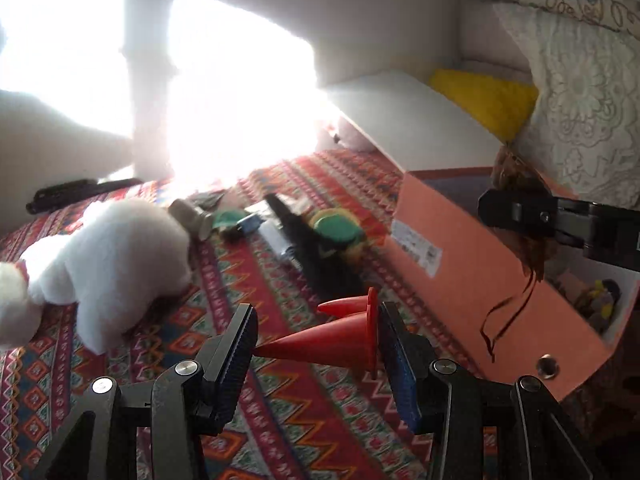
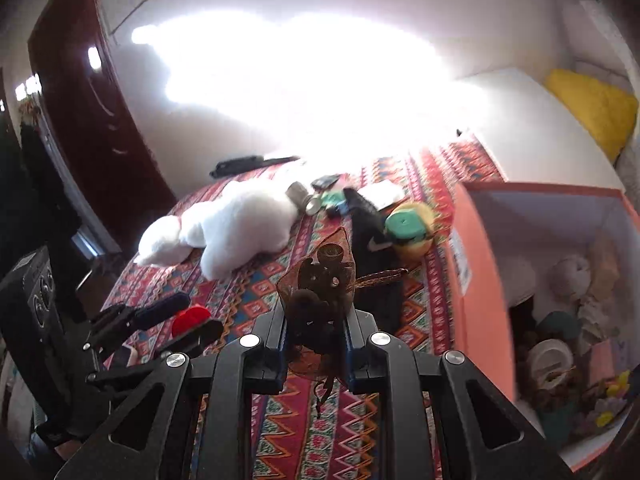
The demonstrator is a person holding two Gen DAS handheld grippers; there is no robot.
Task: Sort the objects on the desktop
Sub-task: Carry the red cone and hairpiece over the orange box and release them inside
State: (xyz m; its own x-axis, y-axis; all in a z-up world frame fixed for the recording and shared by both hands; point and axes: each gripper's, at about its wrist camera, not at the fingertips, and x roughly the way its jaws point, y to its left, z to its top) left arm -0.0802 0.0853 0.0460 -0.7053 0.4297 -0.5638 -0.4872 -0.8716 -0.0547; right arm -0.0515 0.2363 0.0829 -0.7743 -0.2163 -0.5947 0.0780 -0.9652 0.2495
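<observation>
My left gripper (image 1: 316, 344) is shut on a red cone (image 1: 328, 344) held sideways above the patterned cloth: the tip is on the left pad, the base on the right pad. A second red cone (image 1: 346, 306) shows just behind it. In the right wrist view my right gripper (image 2: 316, 336) is shut on a brown mesh pouch (image 2: 320, 292) with a ribbon hanging down. From the left wrist view the right gripper (image 1: 516, 212) holds the pouch (image 1: 520, 240) over the open orange box (image 1: 460, 272). The left gripper (image 2: 176, 320) with the cone (image 2: 192, 318) is at the lower left.
A white plush toy (image 1: 108, 256) lies on the cloth at left. Behind it are a metal cylinder (image 1: 192, 216), a black sock (image 2: 372, 240), a green-lidded yellow jar (image 2: 408, 228) and small items. The orange box (image 2: 472, 280) holds several things. A yellow cushion (image 1: 484, 100) lies at the back right.
</observation>
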